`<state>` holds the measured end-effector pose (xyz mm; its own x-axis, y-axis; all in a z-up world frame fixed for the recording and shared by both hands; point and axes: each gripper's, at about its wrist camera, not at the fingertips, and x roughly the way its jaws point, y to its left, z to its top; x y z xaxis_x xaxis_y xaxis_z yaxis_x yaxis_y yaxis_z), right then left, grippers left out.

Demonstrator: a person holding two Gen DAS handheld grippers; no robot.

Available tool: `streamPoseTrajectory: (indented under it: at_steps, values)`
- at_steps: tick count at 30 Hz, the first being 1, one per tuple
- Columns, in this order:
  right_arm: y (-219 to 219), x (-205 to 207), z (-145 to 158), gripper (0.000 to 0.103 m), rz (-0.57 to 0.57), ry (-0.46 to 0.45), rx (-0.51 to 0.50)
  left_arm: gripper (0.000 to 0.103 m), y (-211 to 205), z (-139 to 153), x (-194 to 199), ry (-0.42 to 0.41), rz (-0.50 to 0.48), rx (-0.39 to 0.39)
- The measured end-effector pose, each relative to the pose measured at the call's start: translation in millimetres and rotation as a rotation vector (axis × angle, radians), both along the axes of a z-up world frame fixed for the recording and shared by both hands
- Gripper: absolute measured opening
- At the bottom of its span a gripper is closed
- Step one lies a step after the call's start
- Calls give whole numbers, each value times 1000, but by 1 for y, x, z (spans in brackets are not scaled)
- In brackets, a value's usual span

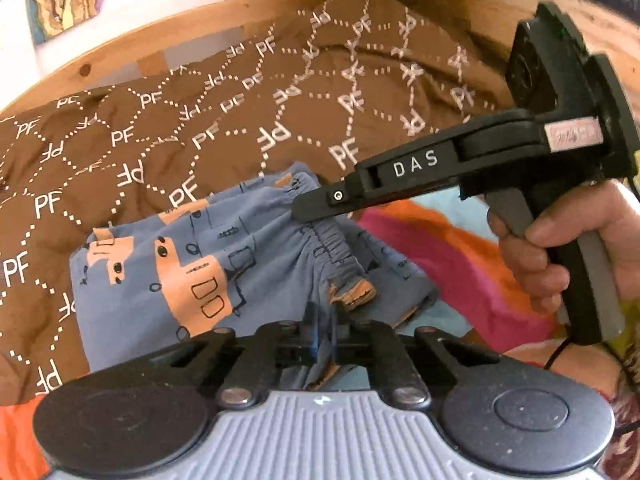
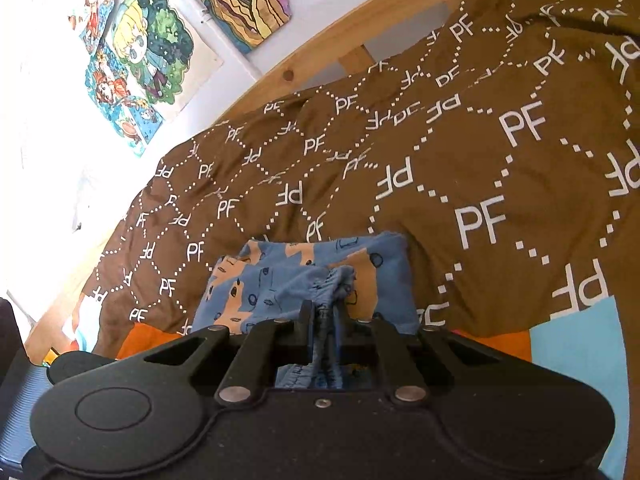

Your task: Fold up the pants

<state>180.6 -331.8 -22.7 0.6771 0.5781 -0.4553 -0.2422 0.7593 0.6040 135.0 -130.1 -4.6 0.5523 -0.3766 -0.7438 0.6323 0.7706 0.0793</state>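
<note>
On the bed's brown quilt [image 1: 248, 128], the soft, limp pants [image 1: 168, 264] were clamped at the gathered waistband [image 1: 332, 240] by left tool [image 1: 322, 320] and right tool [image 2: 324, 316].

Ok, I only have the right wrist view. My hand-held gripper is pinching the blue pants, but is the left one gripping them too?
Observer: Yes. The left hand-held gripper is shut on the pants, with cloth bunched between its fingers.
Operator: Where does it hold, compared with mine?
Observer: In the left wrist view, the right hand-held gripper pinches the gathered waistband. The left one holds the nearer edge, just below it.
Operator: Anything beside the pants that I miss?
Observer: A pink and orange striped cloth lies to their right, under your gripper.
</note>
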Motion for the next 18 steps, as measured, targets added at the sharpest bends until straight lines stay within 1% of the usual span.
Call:
streamPoseTrajectory:
  at_steps: [5, 7, 9, 10, 11, 12, 13, 14, 15, 16, 17, 18]
  values:
    - [-11, -7, 22, 9, -15, 15, -2, 6, -2, 14, -7, 9, -15, -71]
    - [-15, -11, 26, 9, -24, 20, -36, 6, -8, 10, -7, 11, -22, -68]
    - [-15, -12, 19, 9, -30, 32, -86, 9, -15, -2, -5, 27, -28, -44]
    - [-13, -12, 12, 10, -36, 52, -116, 12, -17, -9, -4, 42, -34, -35]
    - [-11, -11, 4, 11, -44, 70, -147, 13, -17, -14, -4, 45, -37, -32]
    - [-8, -12, -1, 18, -52, 79, -185, 15, -16, -16, -5, 39, -35, -35]
    - [-6, -13, -4, 25, -56, 73, -215, 19, -13, -16, -6, 36, -34, -54]
    - [-5, -16, -5, 29, -64, 58, -237, 22, -10, -14, -7, 41, -29, -75]
    - [-4, -20, -3, 38, -73, 35, -259, 34, -4, -12, -9, 52, -22, -106]
    - [-3, -24, 0, 43, -83, 10, -281, 48, 4, -8, -11, 63, -6, -150]
    - [-2, -29, 3, 47, -102, -21, -308, 53, 13, -3, -13, 62, 21, -191]
    - [0, -34, 5, 61, -127, -46, -337, 56, 21, 2, -15, 48, 54, -224]
